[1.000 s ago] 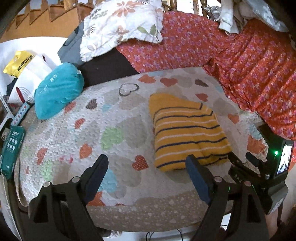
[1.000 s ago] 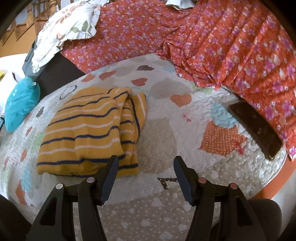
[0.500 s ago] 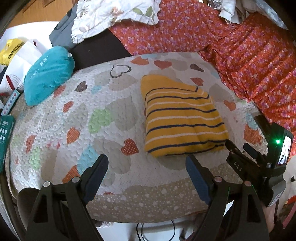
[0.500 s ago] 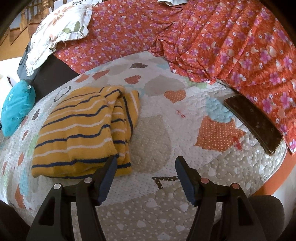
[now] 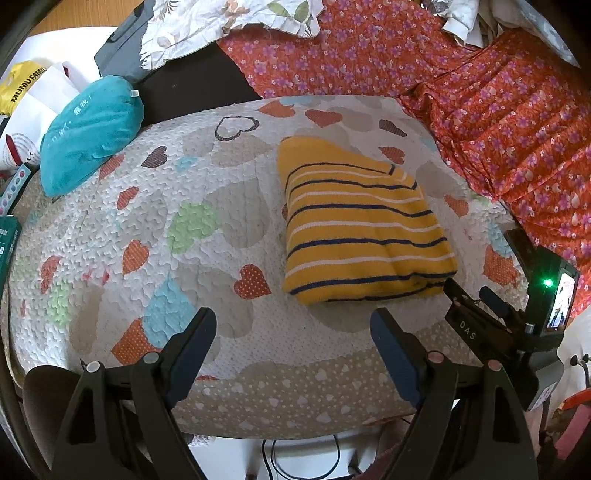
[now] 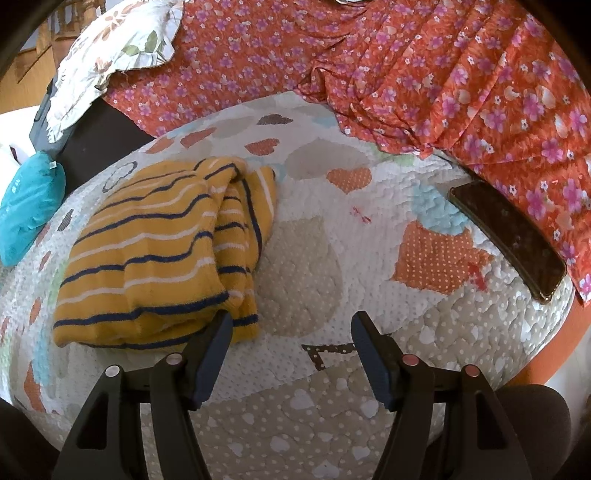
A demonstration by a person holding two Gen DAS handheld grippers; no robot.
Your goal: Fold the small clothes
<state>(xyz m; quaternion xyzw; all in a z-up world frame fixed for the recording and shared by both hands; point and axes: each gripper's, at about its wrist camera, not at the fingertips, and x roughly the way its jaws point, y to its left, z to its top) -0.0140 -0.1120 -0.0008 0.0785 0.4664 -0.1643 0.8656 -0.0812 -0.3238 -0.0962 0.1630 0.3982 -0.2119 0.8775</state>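
A yellow garment with navy and white stripes (image 5: 360, 225) lies folded in a rectangle on the heart-patterned quilt (image 5: 207, 236). It also shows in the right wrist view (image 6: 159, 254), left of centre. My left gripper (image 5: 293, 328) is open and empty, held above the quilt's near edge, in front of the garment. My right gripper (image 6: 291, 330) is open and empty, just in front of the garment's near right corner. The right gripper's body shows in the left wrist view (image 5: 517, 325) at the right.
A dark phone (image 6: 508, 236) lies at the quilt's right edge by the orange floral cloth (image 6: 461, 85). A teal cushion (image 5: 90, 131) sits at the far left. A floral pillow (image 5: 229, 22) and bags (image 5: 26, 96) lie behind.
Both grippers have pulled back and risen a little, so the quilt's near edge and the floor below show. The garment lies still. Both grippers stay open.
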